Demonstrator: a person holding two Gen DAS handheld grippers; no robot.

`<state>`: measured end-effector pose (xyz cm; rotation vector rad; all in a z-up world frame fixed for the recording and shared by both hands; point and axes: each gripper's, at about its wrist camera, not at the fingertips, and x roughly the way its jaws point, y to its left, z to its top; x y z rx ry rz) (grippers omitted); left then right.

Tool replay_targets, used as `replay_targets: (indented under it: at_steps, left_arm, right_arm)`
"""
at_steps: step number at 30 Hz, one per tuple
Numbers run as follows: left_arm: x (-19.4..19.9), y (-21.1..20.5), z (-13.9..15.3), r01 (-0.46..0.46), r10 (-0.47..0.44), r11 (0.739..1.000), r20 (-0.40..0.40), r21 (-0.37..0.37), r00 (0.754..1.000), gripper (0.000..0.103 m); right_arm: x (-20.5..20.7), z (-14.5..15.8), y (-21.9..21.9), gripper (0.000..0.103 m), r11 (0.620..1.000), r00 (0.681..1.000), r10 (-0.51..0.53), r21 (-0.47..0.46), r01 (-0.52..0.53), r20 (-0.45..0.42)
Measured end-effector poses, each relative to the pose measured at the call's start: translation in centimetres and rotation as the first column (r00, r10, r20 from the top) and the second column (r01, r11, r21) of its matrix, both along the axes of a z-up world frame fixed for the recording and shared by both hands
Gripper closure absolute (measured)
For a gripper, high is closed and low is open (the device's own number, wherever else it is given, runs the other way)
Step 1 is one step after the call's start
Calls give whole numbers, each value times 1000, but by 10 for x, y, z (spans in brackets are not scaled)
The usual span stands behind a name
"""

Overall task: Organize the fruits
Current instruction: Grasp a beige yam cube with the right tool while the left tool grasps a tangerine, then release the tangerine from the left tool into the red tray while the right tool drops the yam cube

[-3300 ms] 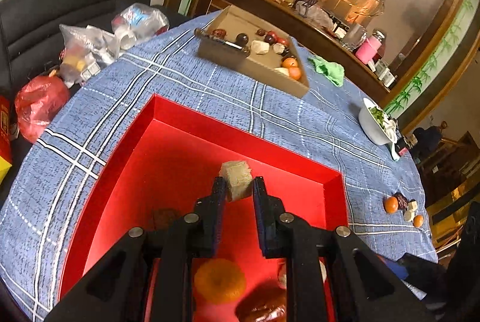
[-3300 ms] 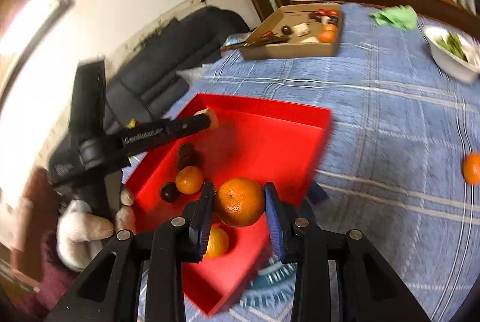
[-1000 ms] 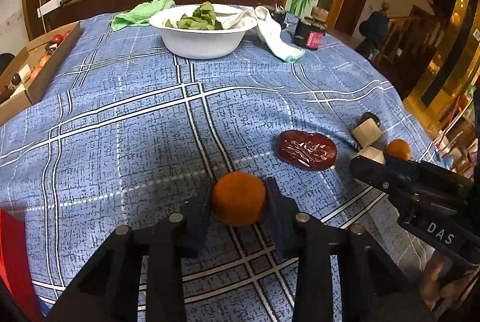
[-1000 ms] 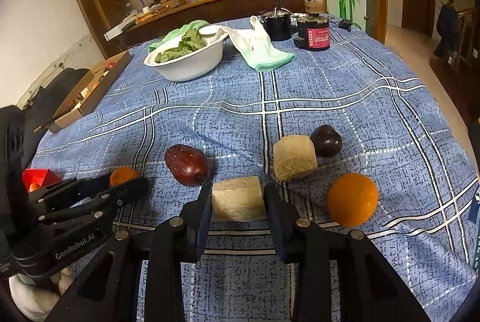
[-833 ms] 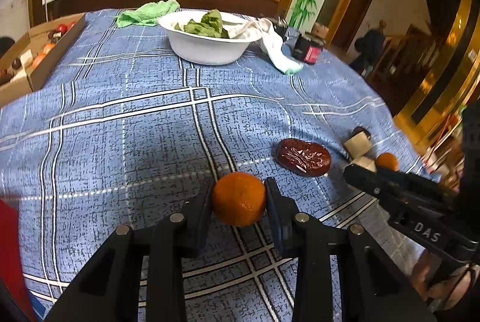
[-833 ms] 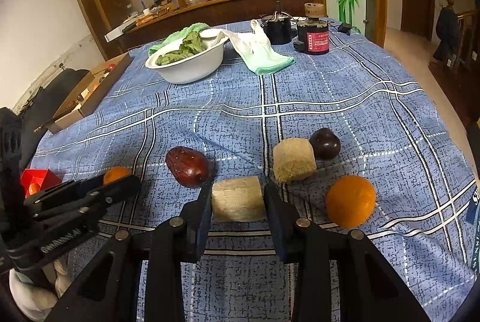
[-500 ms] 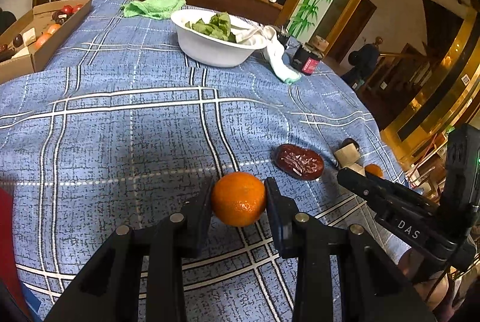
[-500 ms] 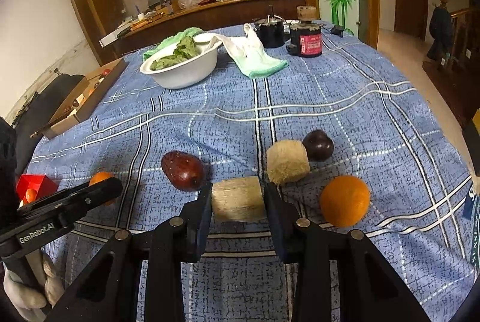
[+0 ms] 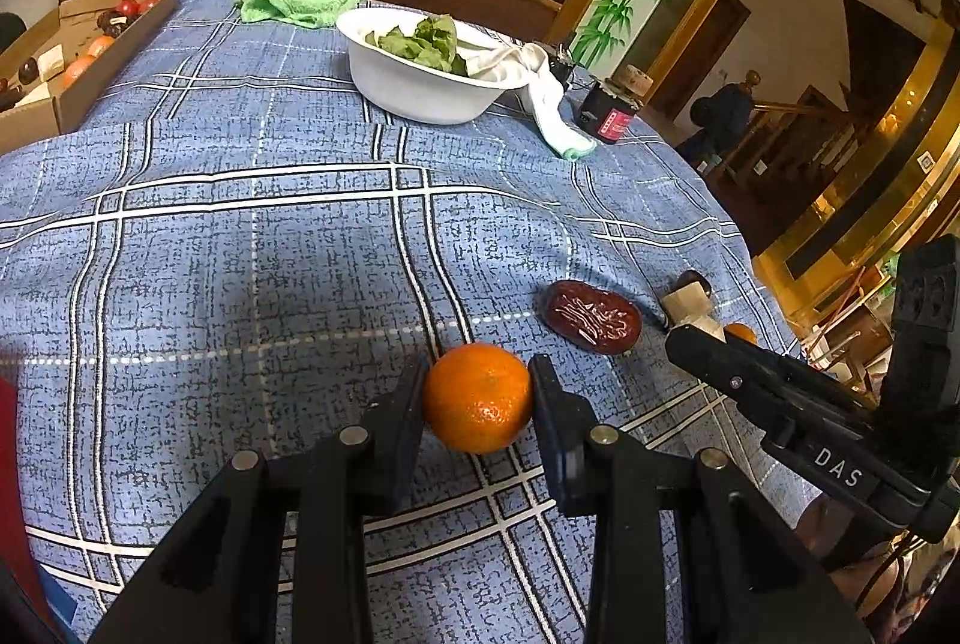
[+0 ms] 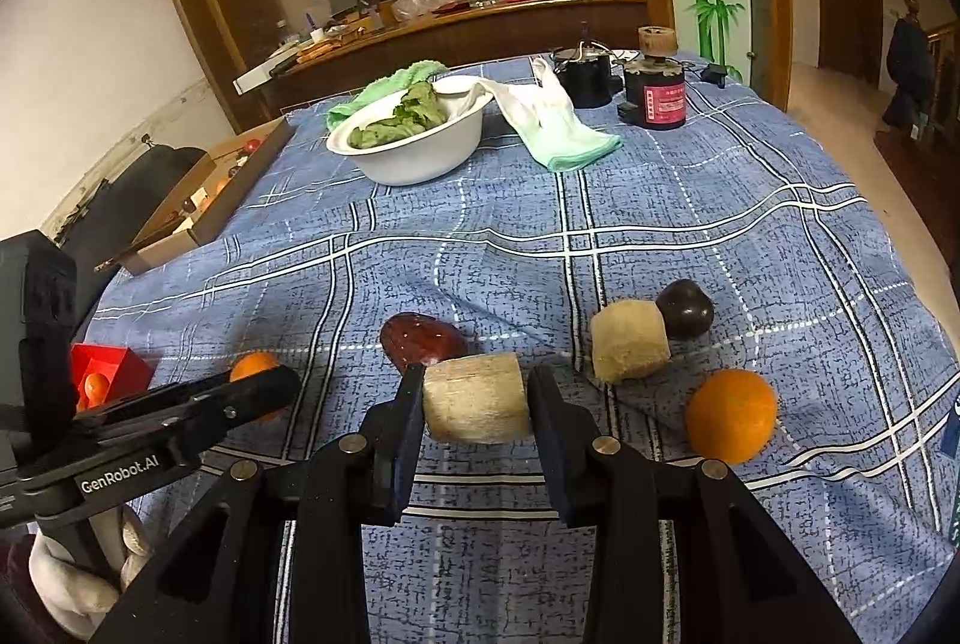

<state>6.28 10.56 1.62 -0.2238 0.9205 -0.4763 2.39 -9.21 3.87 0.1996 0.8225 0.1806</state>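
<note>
My left gripper (image 9: 478, 395) is shut on a small orange (image 9: 478, 397) and holds it just above the blue checked tablecloth (image 9: 240, 248). My right gripper (image 10: 474, 398) is shut on a beige cut block of fruit (image 10: 476, 397), lifted off the cloth. On the cloth near it lie a dark red date (image 10: 423, 338), a second beige block (image 10: 629, 347), a dark plum (image 10: 685, 308) and another orange (image 10: 731, 415). The red tray (image 10: 102, 365) shows at the left edge in the right wrist view, with an orange inside.
A white bowl of greens (image 9: 429, 71) with a white cloth (image 10: 552, 116) stands mid-table. A cardboard box of fruit (image 9: 66, 50) sits at the far left. A green cloth (image 9: 303, 2), a dark jar (image 10: 657, 95) and a wooden sideboard lie beyond.
Both grippers left the red tray and moved to the fruits at the table's right side. Over the last second each has closed on its fruit and lifted it slightly.
</note>
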Motion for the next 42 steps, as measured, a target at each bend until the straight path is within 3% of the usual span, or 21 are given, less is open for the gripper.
replay_targets:
  at_steps: [19,28,33,36,40,42]
  left_arm:
    - [-3,0,6,15,-15,1000,12,-20,1000,71]
    - [-46,16,61,-36,46,998,199,-50,979,71]
    - [-110,77,83,-140,162,985,252,-106,954,71]
    - [-140,137,86,-268,283,959,234,-94,930,71]
    - [-175,224,84,-461,457,887,223,-39,861,70]
    - [-188,253,78,-529,515,849,222,5,828,70]
  right_arm:
    - [-3,2,3,66,1000,1000,13,-2,-13,14]
    - [-10,10,6,66,997,995,-10,-79,18,95]
    - [-18,11,7,66,987,990,-30,-149,51,138]
    - [-23,15,17,66,975,988,-32,-213,65,154]
    - [-37,33,40,66,995,991,19,-102,-6,132]
    - [-47,45,68,66,995,987,94,-53,-88,132]
